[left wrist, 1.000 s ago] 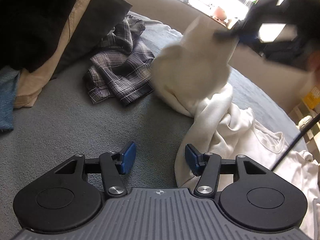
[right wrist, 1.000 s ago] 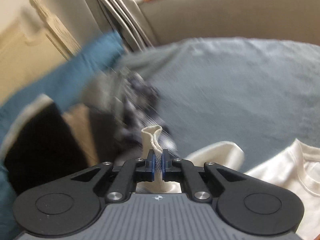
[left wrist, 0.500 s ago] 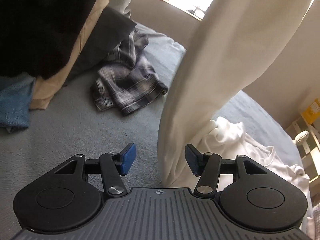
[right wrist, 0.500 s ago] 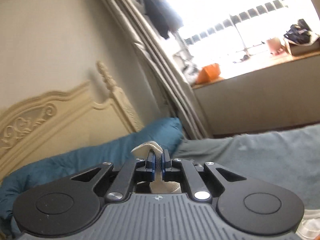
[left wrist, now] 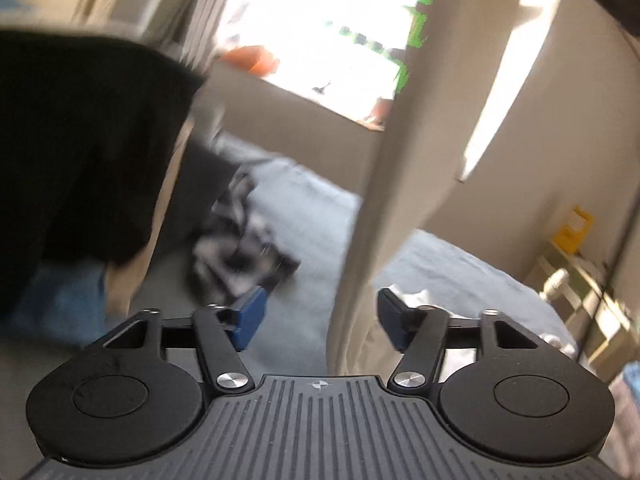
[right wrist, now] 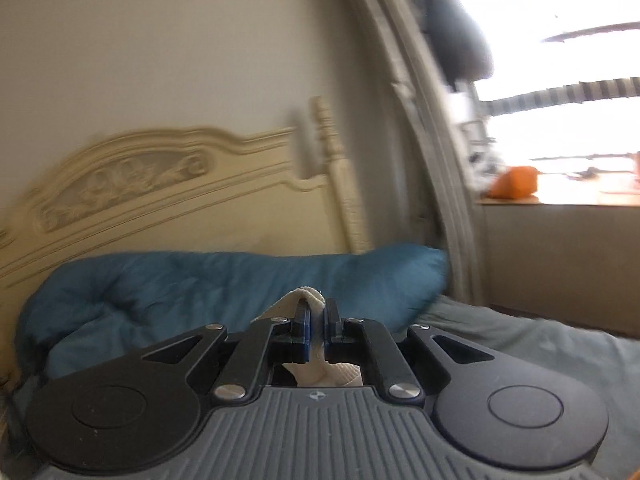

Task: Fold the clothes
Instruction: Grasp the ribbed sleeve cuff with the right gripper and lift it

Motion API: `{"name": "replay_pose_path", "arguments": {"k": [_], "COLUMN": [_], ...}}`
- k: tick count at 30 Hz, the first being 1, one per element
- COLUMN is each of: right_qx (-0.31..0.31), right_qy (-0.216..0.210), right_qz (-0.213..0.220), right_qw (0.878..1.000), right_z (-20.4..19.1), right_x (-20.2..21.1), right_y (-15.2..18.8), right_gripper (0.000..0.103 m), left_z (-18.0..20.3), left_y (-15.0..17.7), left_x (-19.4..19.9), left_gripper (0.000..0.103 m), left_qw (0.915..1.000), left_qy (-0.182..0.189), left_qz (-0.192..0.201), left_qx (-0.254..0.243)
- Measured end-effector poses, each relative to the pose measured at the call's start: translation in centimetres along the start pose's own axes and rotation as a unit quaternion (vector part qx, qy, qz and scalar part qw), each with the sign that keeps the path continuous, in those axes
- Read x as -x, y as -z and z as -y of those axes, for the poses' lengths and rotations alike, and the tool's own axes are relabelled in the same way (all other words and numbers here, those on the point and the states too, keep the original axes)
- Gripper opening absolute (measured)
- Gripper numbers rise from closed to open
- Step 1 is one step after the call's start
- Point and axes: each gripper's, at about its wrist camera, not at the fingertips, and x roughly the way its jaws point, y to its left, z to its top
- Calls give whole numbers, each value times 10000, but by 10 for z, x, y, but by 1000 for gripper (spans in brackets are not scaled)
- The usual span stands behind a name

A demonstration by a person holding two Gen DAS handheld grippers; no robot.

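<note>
A cream garment (left wrist: pixel 400 184) hangs in a long drape from above, down through the left wrist view. My left gripper (left wrist: pixel 320 314) is below it with its jaws opening; the cloth's lower edge hangs between the blue pads (left wrist: pixel 250 316) without being pressed. My right gripper (right wrist: pixel 316 320) is held high and is shut on the cream garment's ribbed edge (right wrist: pixel 306 294), which sticks up between its pads. More cream cloth bunches under that gripper's jaws.
A grey bedcover (left wrist: pixel 304 216) carries a plaid shirt (left wrist: pixel 240 256) and a pile of black, tan and blue clothes (left wrist: pixel 80 152) at left. A teal pillow (right wrist: pixel 200 284) lies against a carved cream headboard (right wrist: pixel 160 184). A bright window (left wrist: pixel 320 32) is behind.
My right gripper has lifted the cream garment well off the bed, so it now hangs as a drape. My left gripper has risen and its jaws stand wider apart.
</note>
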Motion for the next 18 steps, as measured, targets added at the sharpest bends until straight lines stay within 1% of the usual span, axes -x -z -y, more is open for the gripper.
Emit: {"name": "replay_pose_path", "arguments": {"k": [2,4,7,10,13,18], "right_qx": [182,347,676,881,1019,1151], "right_qy": [-333,-678,-1051,-1367,-1612,-1737], "right_qz": [-107,-265,-659,-1061,-1399,-1865], "right_qw": [9992,9967,9900,9810,9716,9601], "right_z": [-8,-16,-34,-50,-70,-86], "right_x": [-13,-28,-59,-92,-119,-154], "right_y": [-1,-2,5,21,44,77], "right_gripper": [6,6,6,6,6,6], "left_z": [4,3,-6,-20,-32,-51], "left_y": [-1,2,8,14,20,28], "left_x": [0,-2,-1,-1,4,3], "left_gripper": [69,69,69,68,68,68], "left_qw": [9999,9999,9996,9983,9960,9912], "left_qy": [42,48,-8,-95,-221,-415], "left_qz": [-20,-98,-164,-219,-257,-326], "left_qx": [-99,-35,226,536,821,1214]}}
